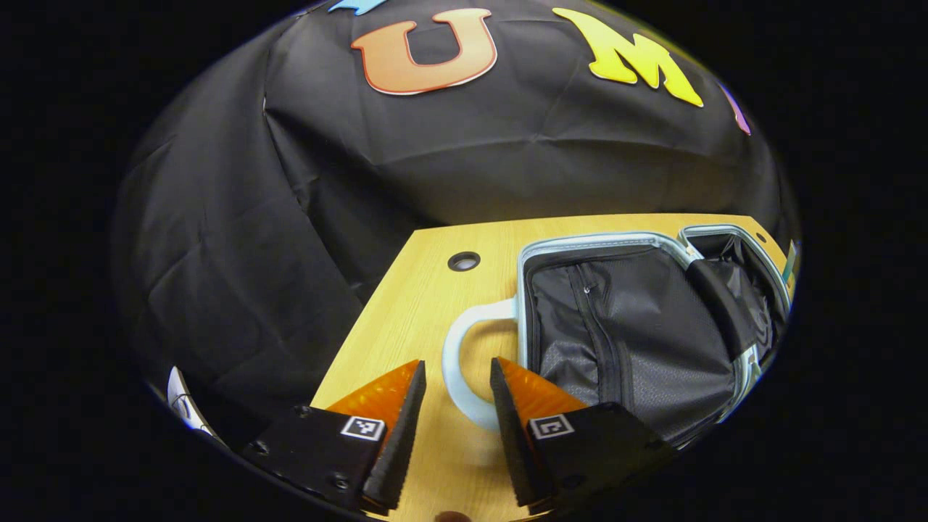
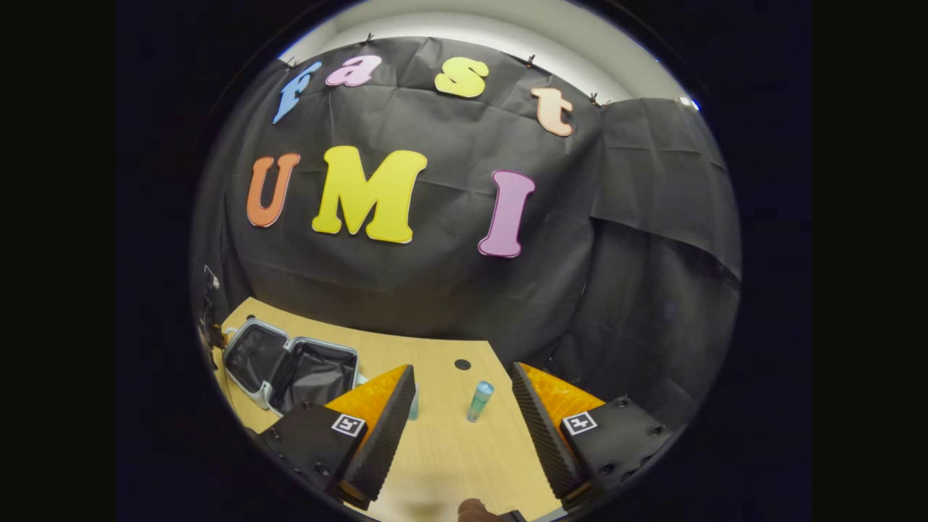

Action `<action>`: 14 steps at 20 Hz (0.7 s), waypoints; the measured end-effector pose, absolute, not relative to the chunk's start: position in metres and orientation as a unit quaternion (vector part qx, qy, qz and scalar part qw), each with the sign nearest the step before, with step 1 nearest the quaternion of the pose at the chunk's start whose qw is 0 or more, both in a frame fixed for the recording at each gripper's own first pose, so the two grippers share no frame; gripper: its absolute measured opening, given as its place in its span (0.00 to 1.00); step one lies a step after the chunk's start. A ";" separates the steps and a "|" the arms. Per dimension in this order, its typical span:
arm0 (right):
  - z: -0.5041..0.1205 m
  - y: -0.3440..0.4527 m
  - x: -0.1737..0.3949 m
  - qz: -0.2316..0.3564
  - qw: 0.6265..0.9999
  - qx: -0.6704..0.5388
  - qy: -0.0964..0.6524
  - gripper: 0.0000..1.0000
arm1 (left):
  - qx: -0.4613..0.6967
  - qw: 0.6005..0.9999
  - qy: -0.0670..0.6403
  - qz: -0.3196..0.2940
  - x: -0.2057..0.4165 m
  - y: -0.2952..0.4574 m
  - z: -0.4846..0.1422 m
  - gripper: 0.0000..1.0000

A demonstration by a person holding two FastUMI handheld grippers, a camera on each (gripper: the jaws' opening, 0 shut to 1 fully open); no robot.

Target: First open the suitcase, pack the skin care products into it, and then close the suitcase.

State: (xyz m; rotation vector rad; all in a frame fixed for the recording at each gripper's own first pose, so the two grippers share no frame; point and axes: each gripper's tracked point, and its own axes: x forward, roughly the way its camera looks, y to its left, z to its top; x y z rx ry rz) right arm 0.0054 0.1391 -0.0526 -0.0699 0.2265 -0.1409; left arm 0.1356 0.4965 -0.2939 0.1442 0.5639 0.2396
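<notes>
The suitcase (image 1: 638,326) lies open on the wooden table (image 1: 428,304), both halves spread flat with the dark lining and a zipped mesh panel facing up, so the first step looks done. Nothing can be seen packed in the parts of it that show, which suggests the packing itself has not begun — and closing comes after that. In the right gripper view the open case sits at the far left of the table, well apart from a small teal-capped bottle (image 2: 479,401) standing upright nearer the middle; a second teal item (image 2: 414,403) peeks out just behind the near finger, too hidden to identify. The right gripper (image 2: 460,420) hangs above the table with its fingers spread wide and nothing between them, the bottle lying ahead in the gap of its aim — a plausible first pick. The left gripper (image 1: 457,420) hovers low over the table beside the case, fingers parted and empty, with the suitcase's pale handle (image 1: 464,355) curving through the space just beyond the tips; whether anything touches it I cannot tell.
</notes>
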 end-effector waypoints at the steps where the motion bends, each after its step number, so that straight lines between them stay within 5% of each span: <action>1: -0.055 0.136 0.005 -0.067 0.991 -0.040 0.111 0.80 | 0.073 0.953 0.268 0.119 0.141 0.488 -0.284 0.70; 2: -0.057 0.132 0.006 -0.062 0.991 -0.044 0.109 0.80 | 0.074 0.957 0.256 0.116 0.143 0.478 -0.271 0.80; 3: -0.059 0.128 0.007 -0.058 0.991 -0.045 0.108 0.80 | 0.077 0.961 0.243 0.111 0.141 0.465 -0.255 0.77; 7: -0.067 0.113 0.021 -0.039 0.993 -0.034 0.109 0.80 | 0.085 0.972 0.201 0.087 0.137 0.398 -0.206 0.96; 14: -0.090 0.058 0.045 -0.033 0.993 -0.020 0.113 0.80 | 0.009 0.981 0.193 -0.008 0.123 0.223 -0.184 0.98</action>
